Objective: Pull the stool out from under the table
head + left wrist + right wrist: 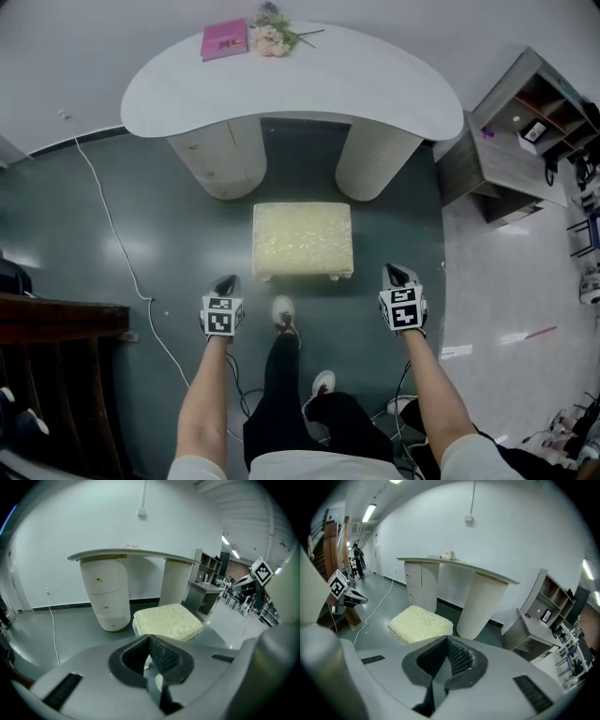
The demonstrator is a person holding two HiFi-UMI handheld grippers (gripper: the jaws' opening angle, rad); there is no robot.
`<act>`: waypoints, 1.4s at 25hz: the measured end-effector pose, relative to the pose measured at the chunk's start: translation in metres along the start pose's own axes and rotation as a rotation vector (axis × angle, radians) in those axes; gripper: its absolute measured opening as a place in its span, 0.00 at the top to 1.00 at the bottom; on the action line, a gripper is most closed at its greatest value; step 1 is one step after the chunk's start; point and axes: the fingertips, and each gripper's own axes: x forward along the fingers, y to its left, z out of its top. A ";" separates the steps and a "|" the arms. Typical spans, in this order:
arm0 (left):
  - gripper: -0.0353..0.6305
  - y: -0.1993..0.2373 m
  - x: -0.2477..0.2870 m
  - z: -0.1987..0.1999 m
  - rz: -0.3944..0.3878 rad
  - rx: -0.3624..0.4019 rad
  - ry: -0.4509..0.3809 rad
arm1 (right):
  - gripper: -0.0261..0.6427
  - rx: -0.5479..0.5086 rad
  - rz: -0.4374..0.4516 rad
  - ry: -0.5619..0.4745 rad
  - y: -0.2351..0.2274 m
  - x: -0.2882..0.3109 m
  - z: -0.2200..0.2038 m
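I'm looking down on a grey-green floor, and the biggest thing on it is the white table, a curved top on two round pedestals against the wall. Off to the right stands a grey shelf unit. The stool, with its pale yellow cushion, stands on the floor just in front of the pedestals, out from beneath the top, between the table and the person's shoe. The left gripper is off the stool's near left corner and the right gripper off its near right corner, both apart from it. In each gripper view the two jaws are pressed together with nothing between them, and the stool shows beyond the tips. On the far side of the tabletop a pink book lies just beside a small bunch of flowers. A thin white cable trails across the floor on the left.
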 end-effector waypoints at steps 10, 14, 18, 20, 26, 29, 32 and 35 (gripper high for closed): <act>0.92 -0.022 -0.081 0.117 -0.018 0.043 -0.153 | 0.94 -0.075 0.036 -0.156 -0.001 -0.079 0.137; 0.92 -0.020 -0.115 0.167 -0.005 0.057 -0.221 | 0.94 -0.122 0.034 -0.239 -0.005 -0.109 0.188; 0.92 -0.016 -0.152 0.219 0.021 0.064 -0.322 | 0.94 -0.120 0.046 -0.287 -0.010 -0.136 0.224; 0.92 -0.016 -0.173 0.248 0.037 0.085 -0.378 | 0.94 -0.122 0.052 -0.323 -0.011 -0.150 0.245; 0.92 -0.036 -0.234 0.324 0.054 0.199 -0.492 | 0.94 -0.170 0.074 -0.455 -0.010 -0.206 0.312; 0.92 -0.050 -0.264 0.354 0.048 0.231 -0.529 | 0.94 -0.201 0.108 -0.512 -0.004 -0.237 0.338; 0.92 -0.070 -0.291 0.380 0.042 0.255 -0.578 | 0.94 -0.238 0.137 -0.567 0.002 -0.268 0.358; 0.92 -0.087 -0.315 0.401 0.035 0.283 -0.626 | 0.94 -0.258 0.143 -0.621 0.005 -0.296 0.376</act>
